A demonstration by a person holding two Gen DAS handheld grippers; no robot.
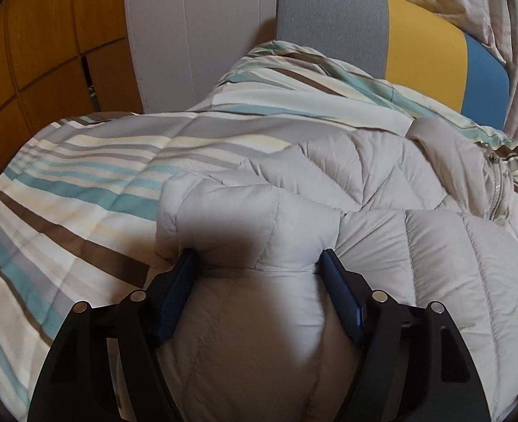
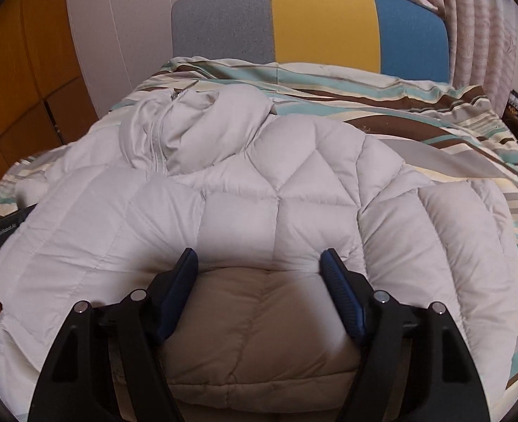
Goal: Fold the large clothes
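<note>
Lying spread over the striped bedcover (image 1: 83, 183), chest up, collar (image 2: 188, 130) toward the headboard (image 2: 322, 17): the pale quilted jacket (image 1: 382, 176). Gripped at one corner by the left gripper (image 1: 259, 258), fingers wide apart yet pressed into a fat bulge of padding that narrows to a waist between them. Straddled near its hem by the right gripper (image 2: 259, 256), fingers likewise apart with a thick padded edge filling the gap; squeezing or merely touching, cannot tell. Likely to slip: smooth shell over springy fill, so a hold on puff alone may slide off once lifted. Risk of catching only the top layer, leaving the back panel behind and folding crooked. Risk too of uneven lifting, one side higher than the other, twisting the body and bunching the loose collar. Also possible: dragging the bedcover along if a fingertip digs beneath the jacket.
</note>
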